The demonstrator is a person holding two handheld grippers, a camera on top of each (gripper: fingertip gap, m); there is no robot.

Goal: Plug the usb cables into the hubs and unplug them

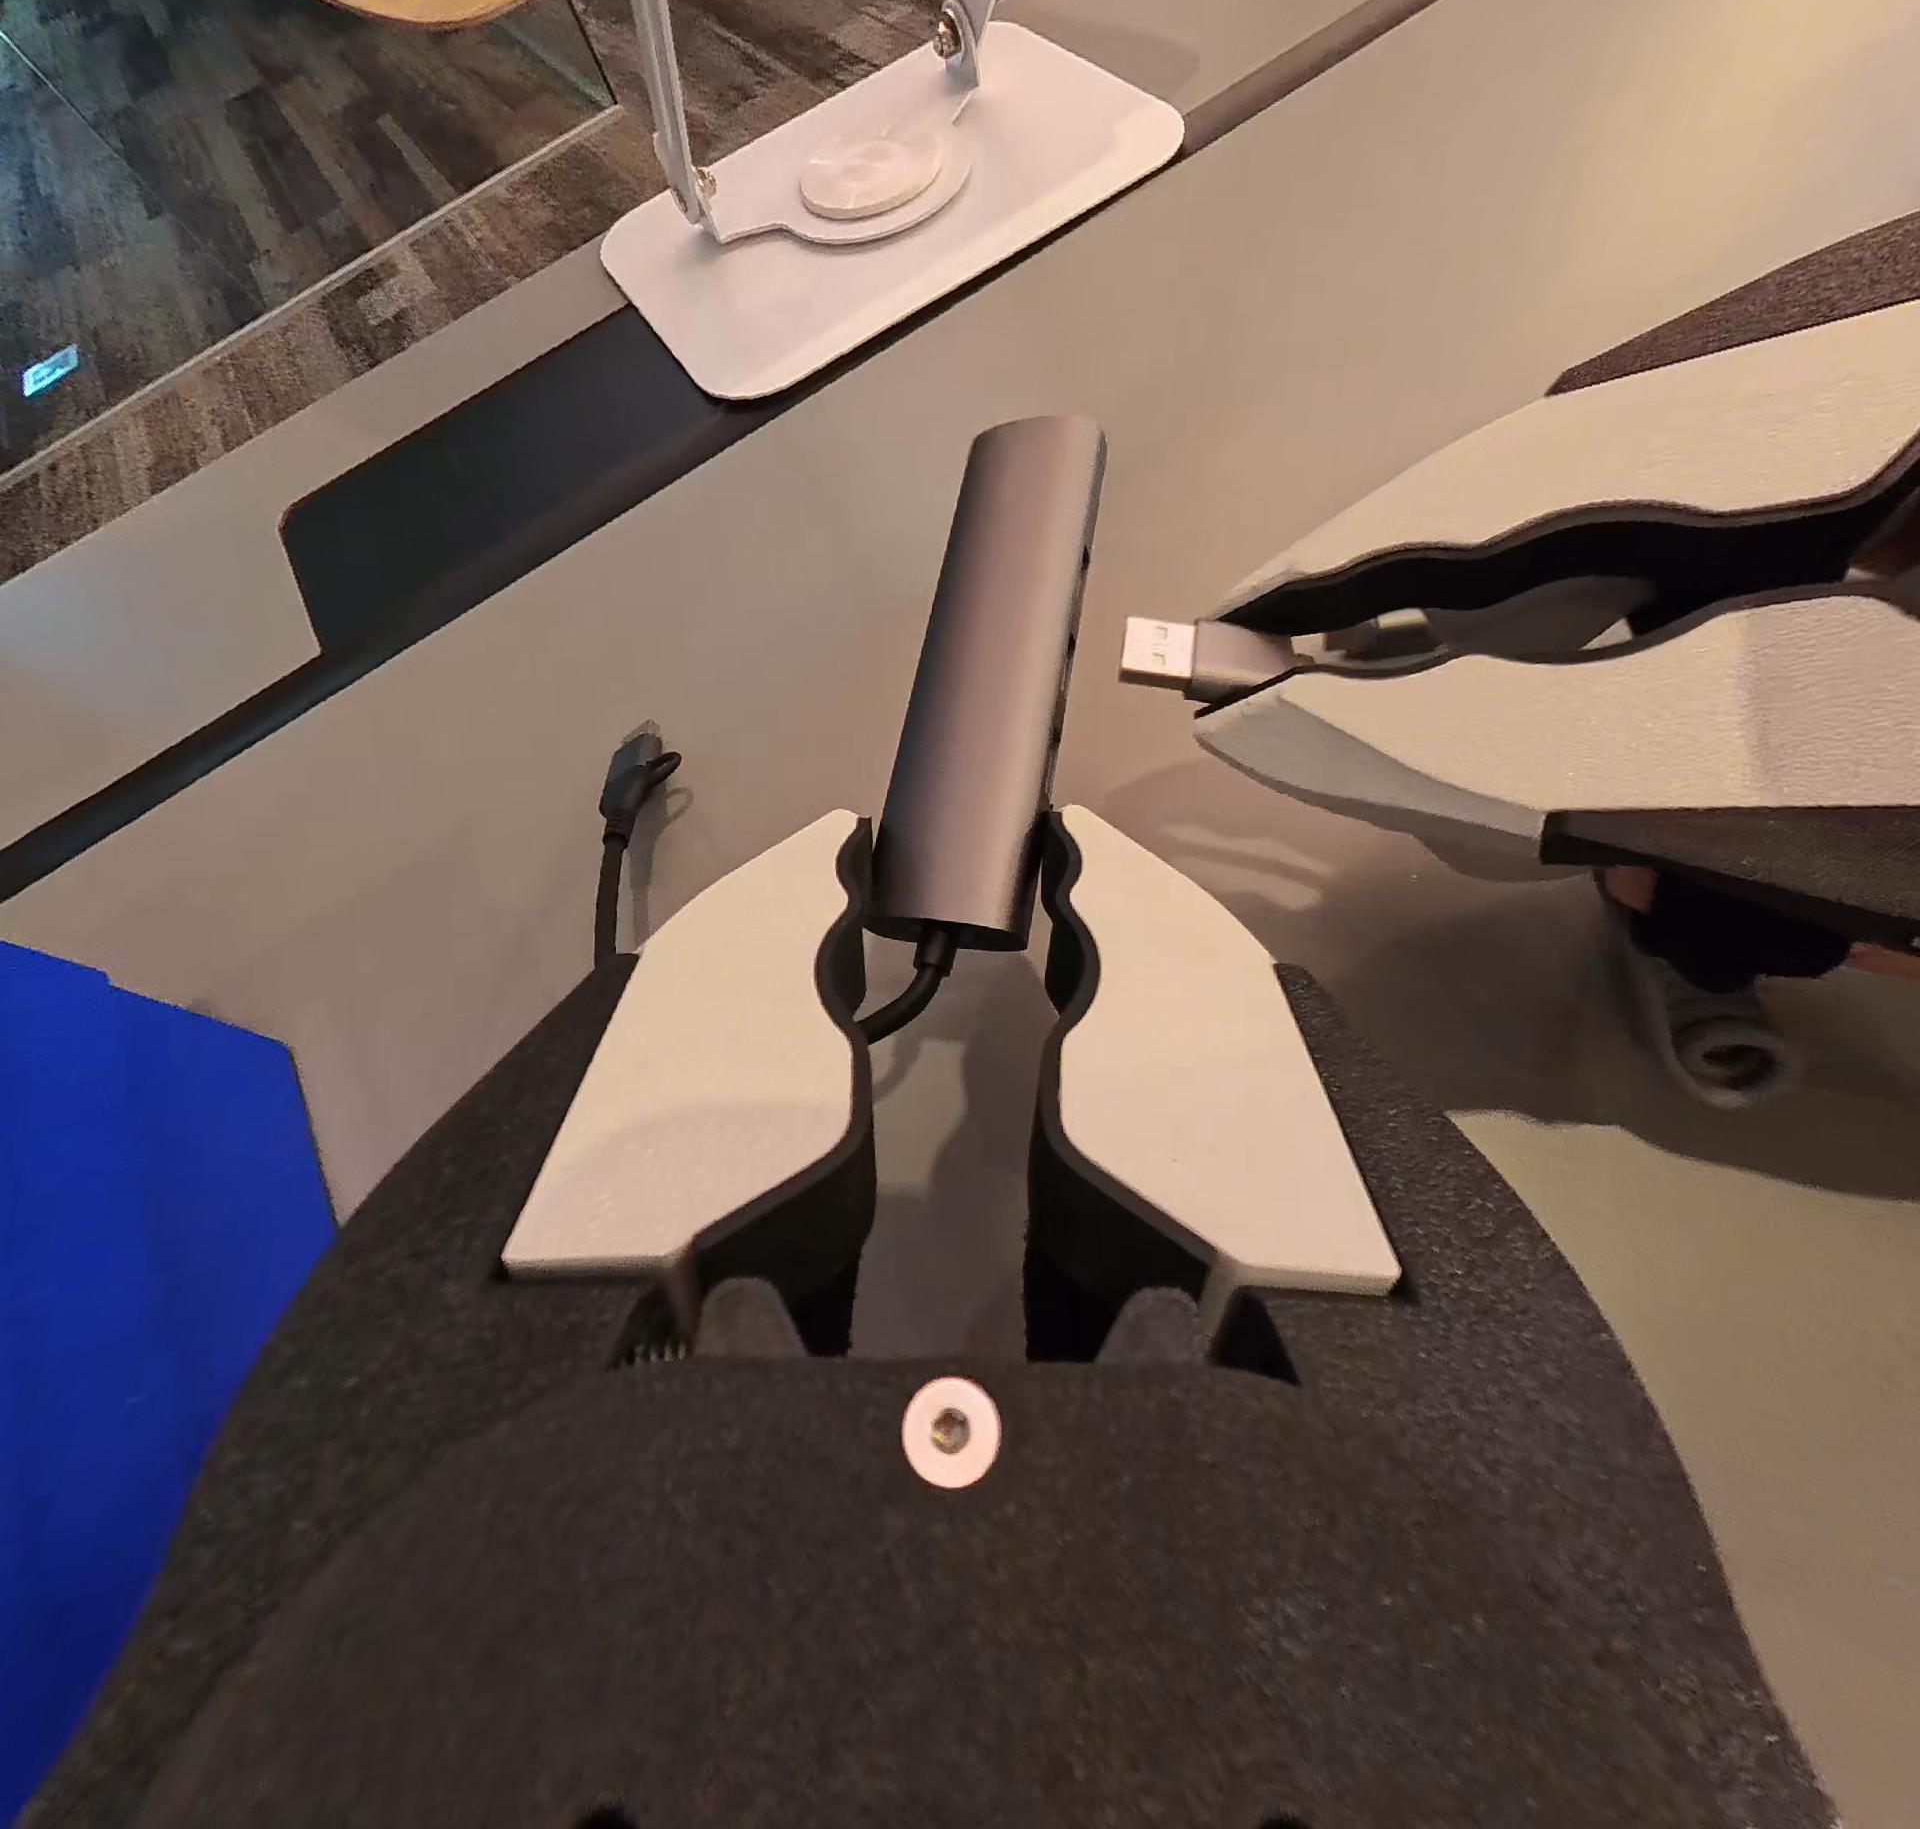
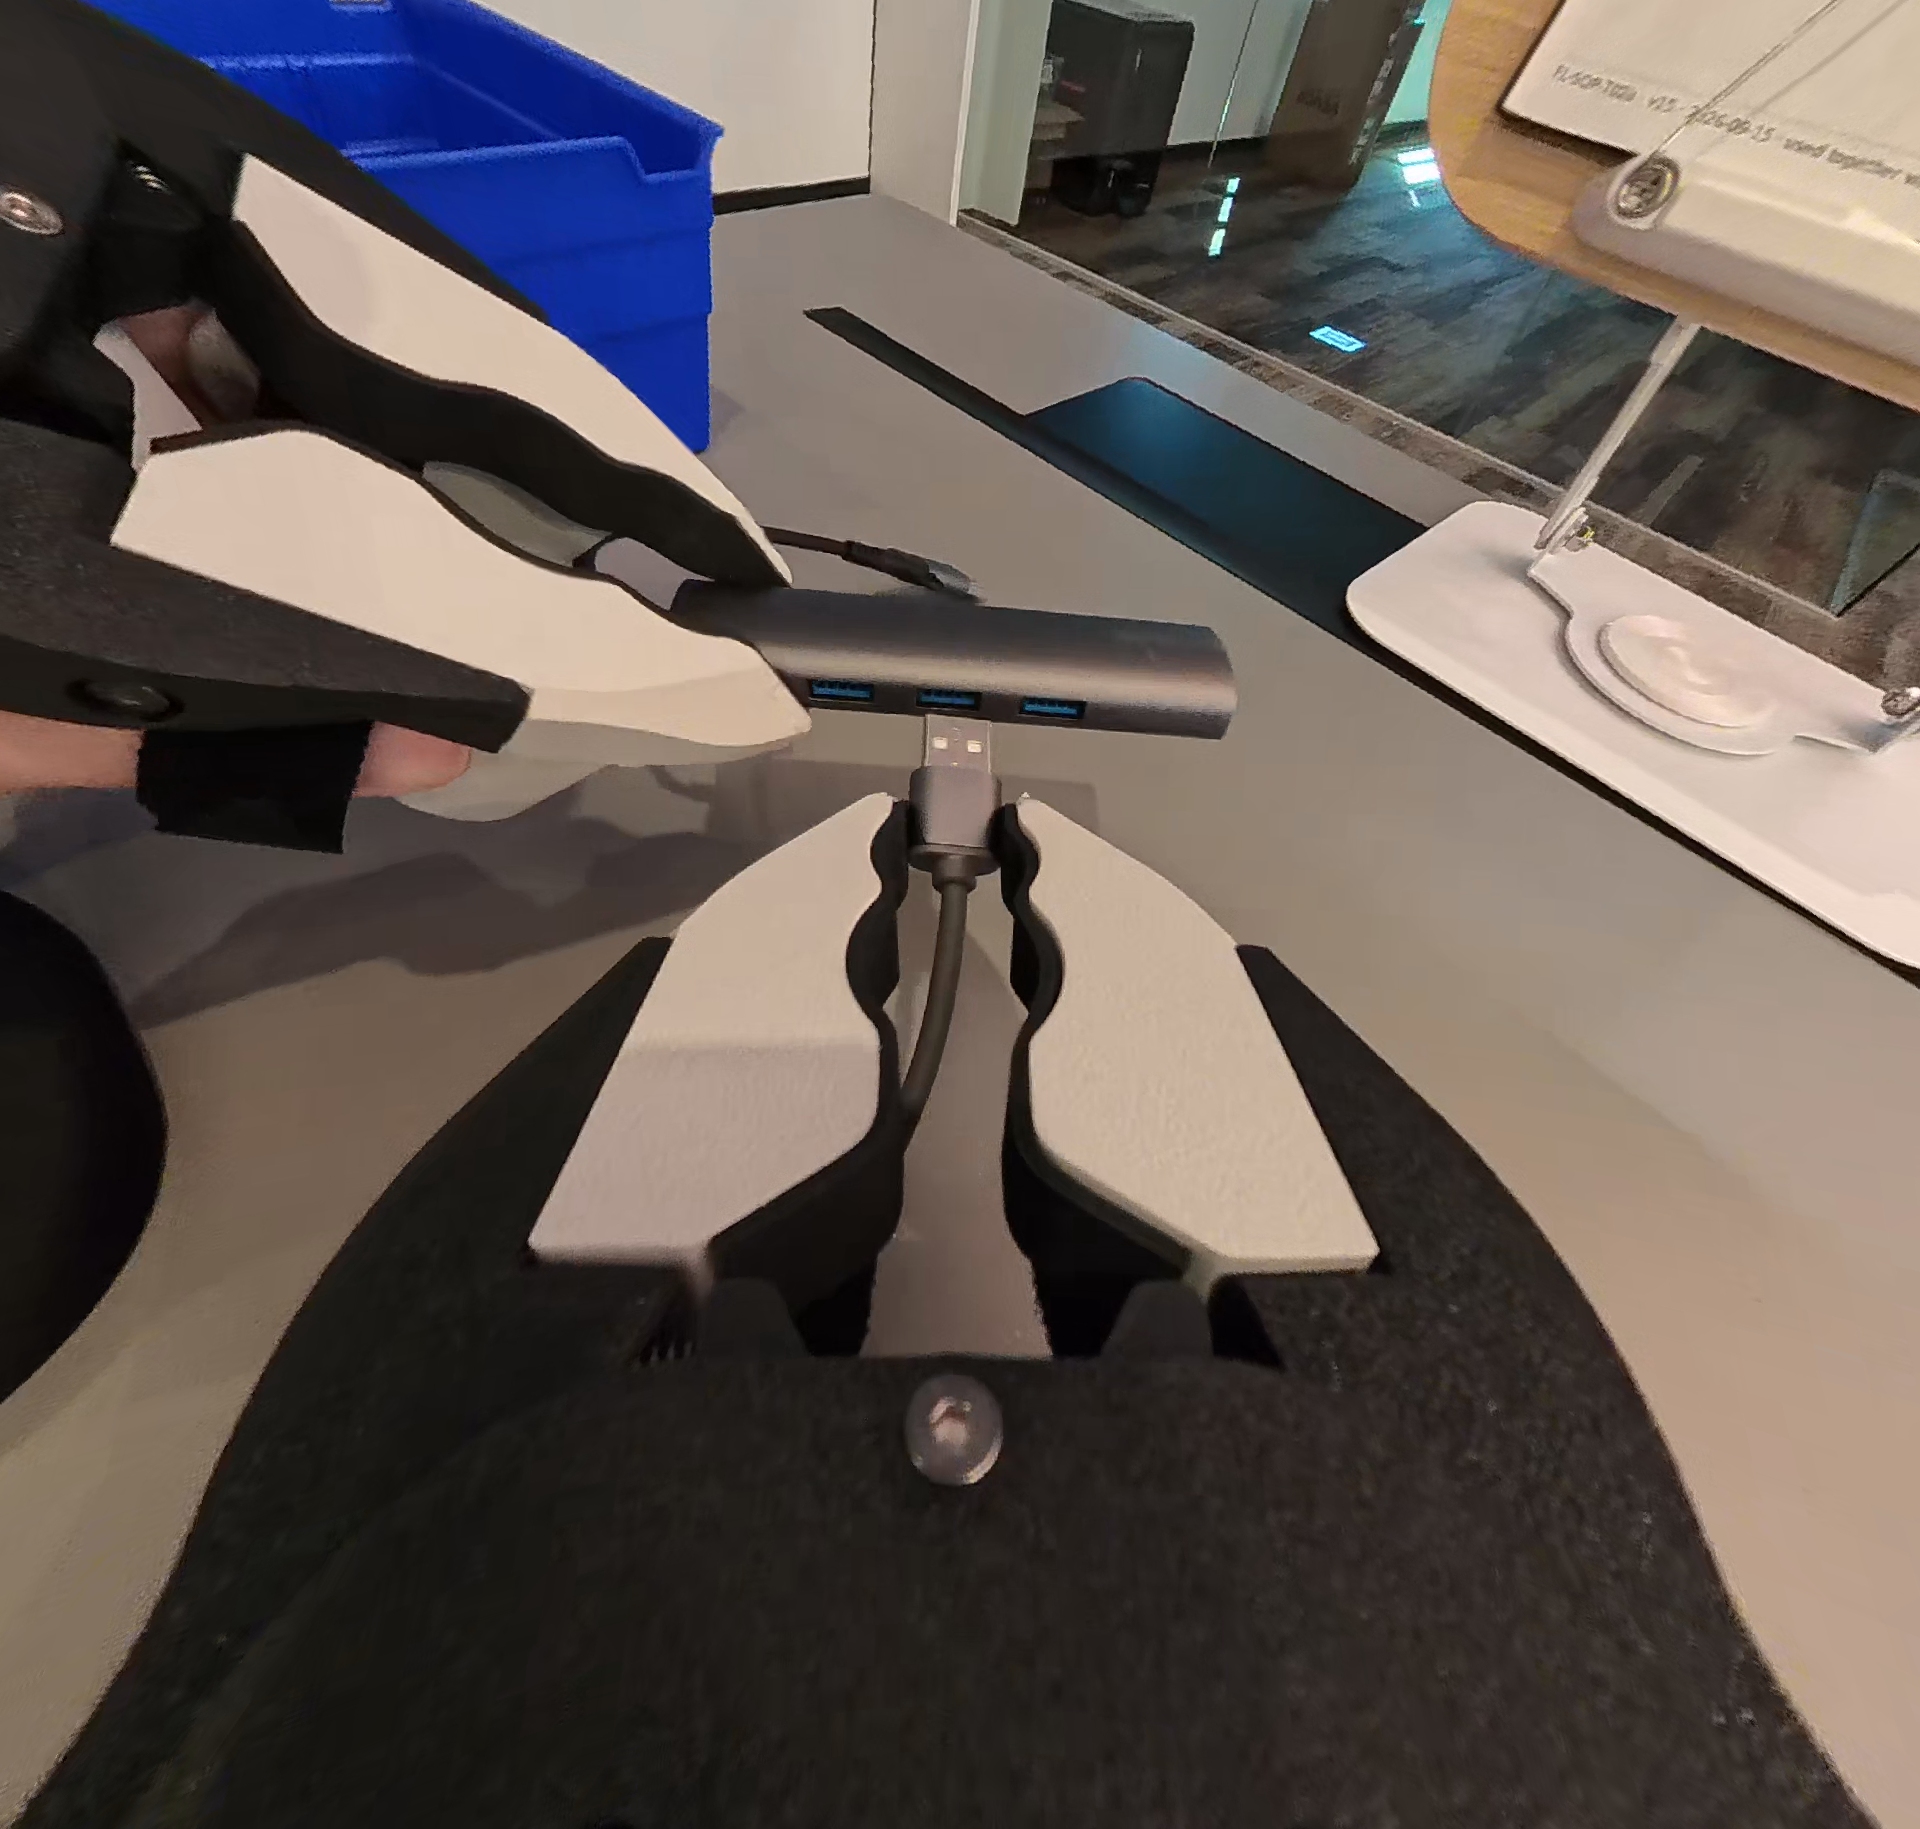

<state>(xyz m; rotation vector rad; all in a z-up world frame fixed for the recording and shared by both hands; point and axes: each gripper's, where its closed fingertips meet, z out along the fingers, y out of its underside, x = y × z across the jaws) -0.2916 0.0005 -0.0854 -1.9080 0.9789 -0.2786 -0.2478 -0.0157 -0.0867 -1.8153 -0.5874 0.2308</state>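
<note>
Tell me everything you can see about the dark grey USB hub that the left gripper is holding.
The dark grey bar-shaped metal-looking USB hub is slim with rounded edges and a matte finish. Three blue ports show in a row along one long side, all empty. The left gripper clamps it at one end, where its own black cable exits, so the body juts out above the grey table. The silver USB plug, held by the right gripper, sits just short of the middle port, not inserted.
</note>
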